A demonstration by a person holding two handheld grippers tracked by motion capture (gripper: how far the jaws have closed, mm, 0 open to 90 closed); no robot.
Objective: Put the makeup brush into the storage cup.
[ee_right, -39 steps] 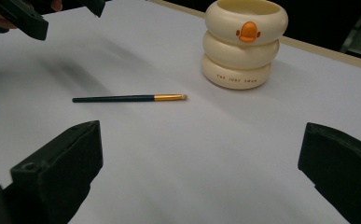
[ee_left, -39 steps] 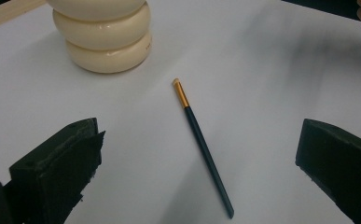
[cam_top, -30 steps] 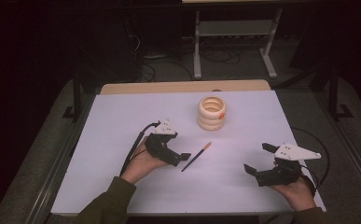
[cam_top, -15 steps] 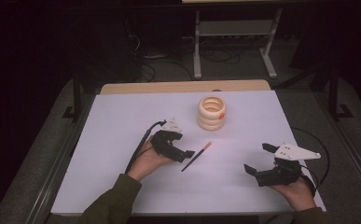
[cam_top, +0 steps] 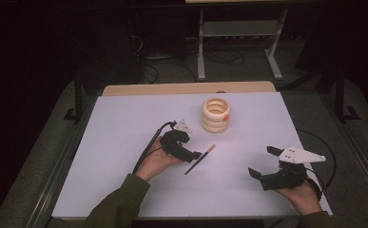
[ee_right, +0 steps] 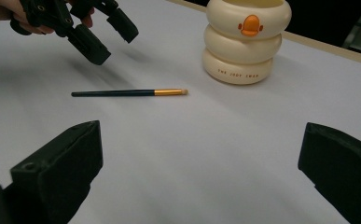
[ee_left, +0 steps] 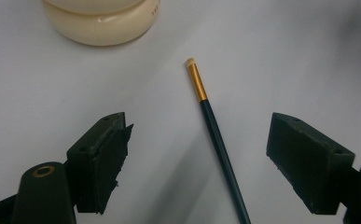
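High view looks down from above; both gripper views sit low, sharing the brush (ee_left: 215, 135) and holder (ee_right: 246, 39).

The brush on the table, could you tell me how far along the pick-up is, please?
Done: the left gripper has come over the brush, its jaws either side of the handle. In hand: the jaws have just been closing but do not touch it; the brush lies flat. Left: gripping and lifting it, perhaps towards the cup. The right gripper waits open.
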